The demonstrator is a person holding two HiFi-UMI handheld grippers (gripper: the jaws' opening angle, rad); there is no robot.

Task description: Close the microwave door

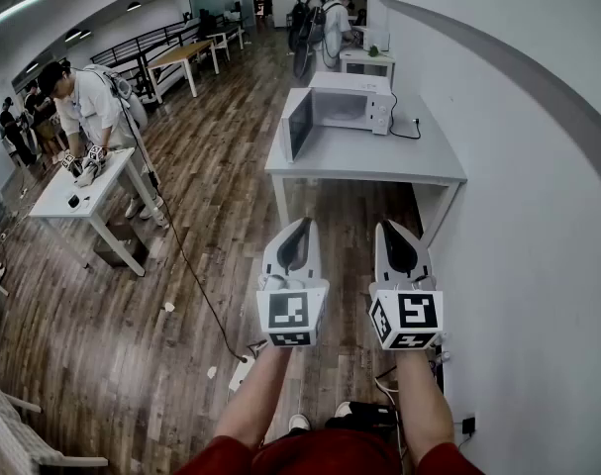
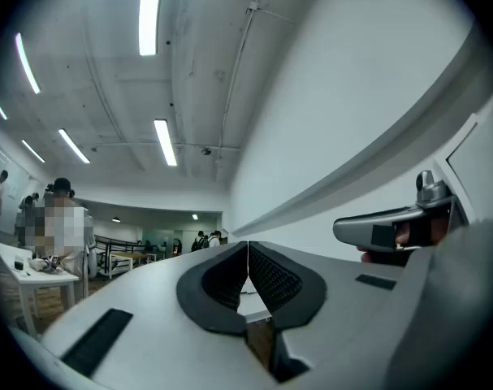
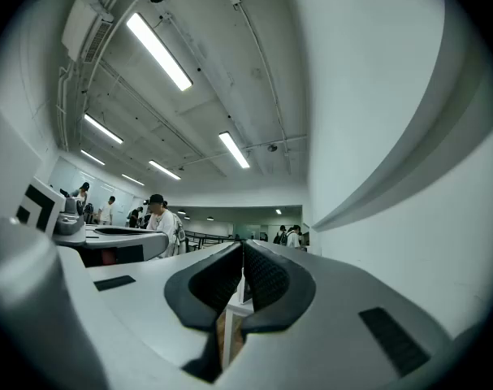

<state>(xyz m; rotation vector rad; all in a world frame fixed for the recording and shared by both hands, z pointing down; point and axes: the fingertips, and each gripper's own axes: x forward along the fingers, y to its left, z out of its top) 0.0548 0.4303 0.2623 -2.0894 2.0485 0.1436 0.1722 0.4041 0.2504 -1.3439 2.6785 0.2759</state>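
Observation:
A white microwave [image 1: 348,103] stands at the far end of a grey table [image 1: 379,158], its door [image 1: 299,124] swung open toward the left. My left gripper [image 1: 300,224] and right gripper [image 1: 392,226] hang side by side well short of the table, over the floor, both pointing at it. The jaws of each touch along their length with nothing between them. In the left gripper view the left gripper [image 2: 248,250] is shut, with the right gripper's body at the right edge. The right gripper [image 3: 243,249] is shut in its own view too.
A white wall [image 1: 518,166] runs close along my right. A black cable [image 1: 196,280] trails across the wooden floor to a socket strip near my feet. A person [image 1: 87,107] works at a small white table [image 1: 82,201] on the left. More people and tables stand far back.

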